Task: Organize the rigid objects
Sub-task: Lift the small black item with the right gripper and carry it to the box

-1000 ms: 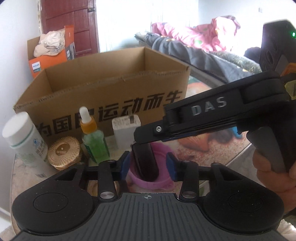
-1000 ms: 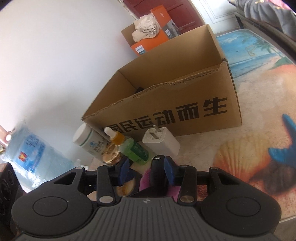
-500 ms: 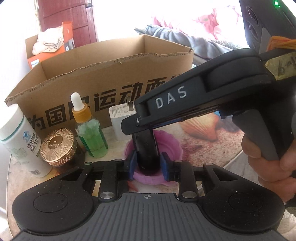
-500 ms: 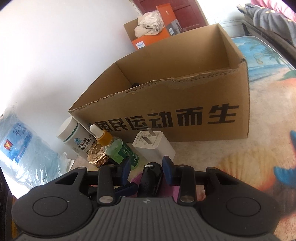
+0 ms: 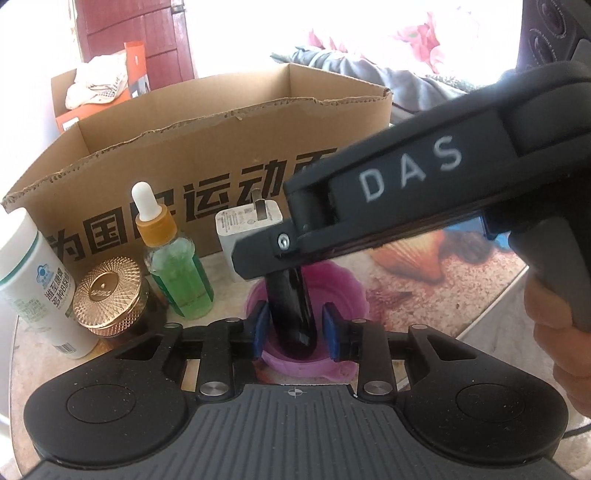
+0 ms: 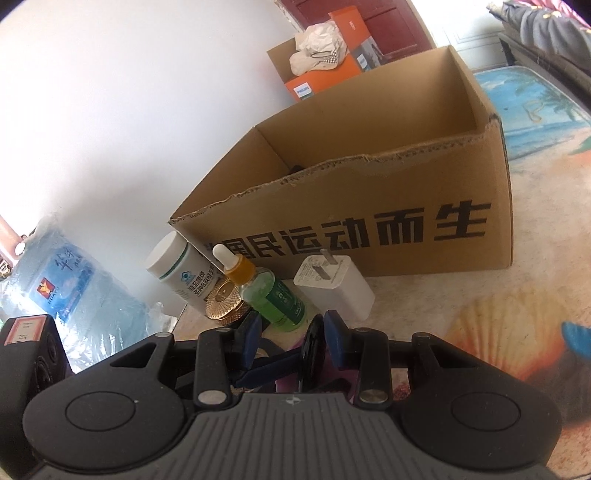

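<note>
Black bar (image 5: 291, 306) stands in the purple cup (image 5: 343, 295) before the cardboard box (image 5: 92, 173); your left gripper (image 5: 294, 326), jaws just closing, brackets it, contact unclear, and your right gripper (image 6: 291, 338) is apart, so clamp firmly, lift straight, clear the torn rim.

A lived-in room of a home, most likely a bedroom. Along the far side lies a bed or couch heaped with grey and pink floral bedding (image 5: 369, 66). A dark red panelled wooden door (image 5: 136, 33) stands in a plain white wall (image 6: 129, 110). Beside it, an orange appliance box (image 6: 321, 74) holds a crumpled cap (image 6: 317, 55). The table wears a beach-print cover (image 6: 535, 103) (shells, starfish, palm trees). On it sit household toiletries: a white vitamin bottle (image 5: 33, 280), a green dropper bottle (image 5: 177, 273), and a phone charger plug (image 6: 336, 280).
</note>
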`<act>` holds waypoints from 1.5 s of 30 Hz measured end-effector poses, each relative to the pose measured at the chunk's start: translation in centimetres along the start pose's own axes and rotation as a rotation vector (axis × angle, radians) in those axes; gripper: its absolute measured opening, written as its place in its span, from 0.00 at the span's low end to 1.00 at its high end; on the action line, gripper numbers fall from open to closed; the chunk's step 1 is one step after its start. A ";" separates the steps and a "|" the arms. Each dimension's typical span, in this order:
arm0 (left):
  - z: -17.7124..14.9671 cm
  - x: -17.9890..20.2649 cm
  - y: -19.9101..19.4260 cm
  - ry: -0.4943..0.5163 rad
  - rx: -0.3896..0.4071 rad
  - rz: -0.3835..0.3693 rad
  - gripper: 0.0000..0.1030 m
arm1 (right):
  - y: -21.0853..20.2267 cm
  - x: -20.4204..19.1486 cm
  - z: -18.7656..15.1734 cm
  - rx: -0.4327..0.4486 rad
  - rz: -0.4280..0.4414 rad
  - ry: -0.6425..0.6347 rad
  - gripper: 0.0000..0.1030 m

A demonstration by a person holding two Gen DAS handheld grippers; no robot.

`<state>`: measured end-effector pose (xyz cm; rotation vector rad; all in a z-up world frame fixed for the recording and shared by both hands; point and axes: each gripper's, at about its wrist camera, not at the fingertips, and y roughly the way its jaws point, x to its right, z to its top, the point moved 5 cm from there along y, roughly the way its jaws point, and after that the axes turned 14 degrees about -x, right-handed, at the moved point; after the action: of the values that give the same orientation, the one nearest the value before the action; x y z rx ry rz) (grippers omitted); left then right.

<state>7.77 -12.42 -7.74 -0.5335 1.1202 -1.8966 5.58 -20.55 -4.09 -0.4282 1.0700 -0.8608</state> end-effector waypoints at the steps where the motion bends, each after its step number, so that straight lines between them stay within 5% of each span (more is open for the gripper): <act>1: 0.0 0.0 0.0 0.002 0.002 0.006 0.27 | 0.2 0.1 -0.1 -0.007 -0.001 0.006 0.39; 15: 0.1 0.1 -0.7 0.002 0.023 0.031 0.20 | 0.6 0.9 -1.0 -0.025 0.011 0.087 0.21; 32: 0.9 0.9 -6.3 0.009 0.159 0.096 0.20 | -4.0 -3.7 0.2 0.092 0.033 -0.006 0.21; 38: 3.5 -0.7 -9.1 0.001 0.221 0.142 0.20 | -5.9 -6.8 3.1 0.145 0.053 -0.098 0.21; 45: 9.1 -5.5 -10.3 -0.051 0.215 0.179 0.20 | -5.5 -9.7 10.4 0.157 0.113 -0.181 0.22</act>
<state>12.55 -9.87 5.99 -0.3476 0.8870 -1.8095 10.65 -17.29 9.95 -0.3046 0.8455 -0.7843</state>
